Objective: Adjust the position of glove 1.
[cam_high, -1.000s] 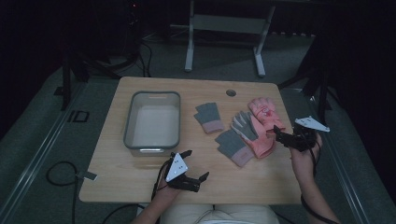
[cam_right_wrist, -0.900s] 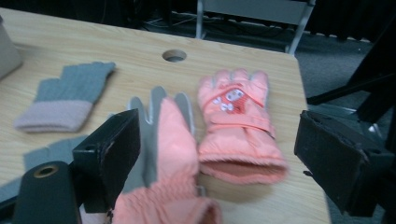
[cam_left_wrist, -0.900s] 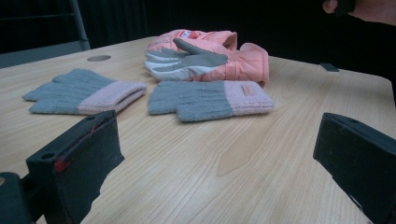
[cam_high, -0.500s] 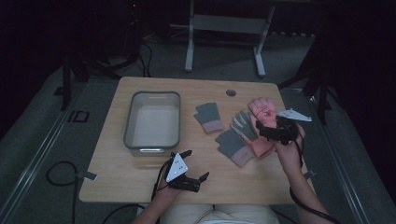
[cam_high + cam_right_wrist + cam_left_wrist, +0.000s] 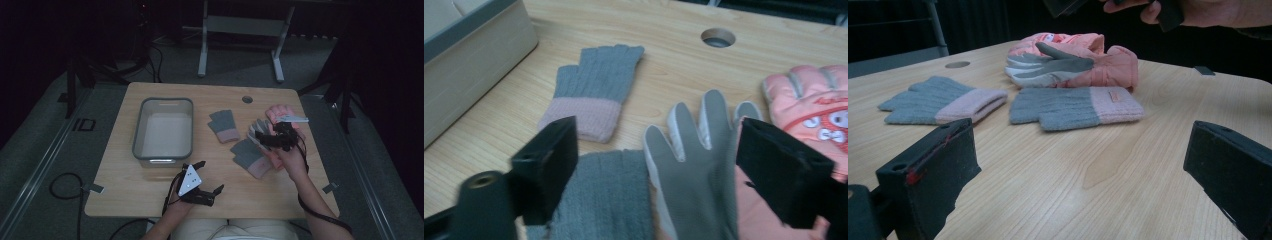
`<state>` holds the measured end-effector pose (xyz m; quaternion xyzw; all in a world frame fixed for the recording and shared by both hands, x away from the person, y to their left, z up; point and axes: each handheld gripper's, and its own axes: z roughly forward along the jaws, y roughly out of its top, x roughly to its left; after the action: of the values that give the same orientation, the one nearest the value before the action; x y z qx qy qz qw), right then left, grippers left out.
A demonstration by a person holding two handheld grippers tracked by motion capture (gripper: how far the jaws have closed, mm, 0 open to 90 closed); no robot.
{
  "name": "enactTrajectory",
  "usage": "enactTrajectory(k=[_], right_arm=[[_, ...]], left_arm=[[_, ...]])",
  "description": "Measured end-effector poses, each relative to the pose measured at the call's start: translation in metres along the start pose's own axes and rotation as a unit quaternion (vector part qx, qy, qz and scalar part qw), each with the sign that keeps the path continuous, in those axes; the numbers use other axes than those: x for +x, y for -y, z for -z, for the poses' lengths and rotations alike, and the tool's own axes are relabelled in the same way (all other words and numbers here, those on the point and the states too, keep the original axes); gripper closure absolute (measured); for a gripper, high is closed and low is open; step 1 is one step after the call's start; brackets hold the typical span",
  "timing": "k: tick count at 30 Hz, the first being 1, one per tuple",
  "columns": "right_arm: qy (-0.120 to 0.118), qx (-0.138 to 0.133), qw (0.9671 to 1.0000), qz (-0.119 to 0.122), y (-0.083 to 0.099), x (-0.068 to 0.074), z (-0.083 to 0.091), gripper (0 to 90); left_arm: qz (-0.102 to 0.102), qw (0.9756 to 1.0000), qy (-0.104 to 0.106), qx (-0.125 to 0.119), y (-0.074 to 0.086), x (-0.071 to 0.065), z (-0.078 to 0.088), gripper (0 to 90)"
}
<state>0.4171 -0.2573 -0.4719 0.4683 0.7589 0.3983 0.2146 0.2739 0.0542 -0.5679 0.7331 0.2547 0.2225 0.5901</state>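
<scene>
Two grey knit gloves with pink cuffs lie on the table, one [image 5: 223, 126] [image 5: 596, 85] nearer the bin, the other [image 5: 248, 156] [image 5: 1075, 107] nearer me. Beside them to the right lies a pink ski glove [image 5: 280, 114] [image 5: 819, 107], with a grey-palmed glove [image 5: 258, 131] [image 5: 696, 150] palm up against it. My right gripper [image 5: 262, 139] [image 5: 659, 170] hovers over the grey-palmed glove. It is open, its jaws have just been closing a little, and no pad touches the fabric. My left gripper [image 5: 210, 176] [image 5: 1083, 165] rests open near the front edge with nothing between its fingers.
A grey-rimmed bin [image 5: 163, 130] [image 5: 469, 65] stands left of the gloves. A round cable hole [image 5: 247, 99] [image 5: 718, 37] sits near the table's far edge. Bare wood [image 5: 1058, 180] lies between my left gripper and the gloves.
My right gripper has moved left from the table's right side to a spot over the gloves. The left gripper and the gloves have stayed put.
</scene>
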Motion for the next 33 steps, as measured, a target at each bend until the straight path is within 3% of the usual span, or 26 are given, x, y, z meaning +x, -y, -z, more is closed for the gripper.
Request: enactTrajectory(k=[5, 6, 16, 23, 25, 33], right_arm=[[-0.011, 0.003, 0.9999, 0.003, -0.004, 0.007, -0.01, 23.2], [-0.014, 0.004, 0.9999, 0.006, -0.007, 0.011, -0.016, 27.6], [-0.025, 0.006, 0.9985, 0.048, -0.022, 0.031, -0.05, 36.7], [-0.039, 0.03, 0.9962, 0.073, -0.032, 0.041, -0.078, 40.1], [-0.045, 0.049, 0.9944, 0.082, -0.037, 0.044, -0.095, 40.0], [-0.036, 0.087, 0.9907, 0.098, -0.042, 0.048, -0.13, 41.2]], left_arm=[[-0.002, 1.0, -0.003, -0.001, 0.0, 0.0, 0.0, 0.2], [-0.004, 1.0, -0.007, -0.003, 0.0, -0.001, 0.001, 0.2], [-0.001, 0.9998, -0.015, -0.009, 0.001, -0.002, 0.002, 0.2], [0.001, 0.9998, -0.015, -0.013, 0.001, -0.001, 0.003, 0.2], [0.001, 0.9997, -0.015, -0.017, 0.002, -0.001, 0.004, 0.2], [0.002, 0.9999, -0.009, -0.015, 0.002, 0.0, 0.004, 0.2]])
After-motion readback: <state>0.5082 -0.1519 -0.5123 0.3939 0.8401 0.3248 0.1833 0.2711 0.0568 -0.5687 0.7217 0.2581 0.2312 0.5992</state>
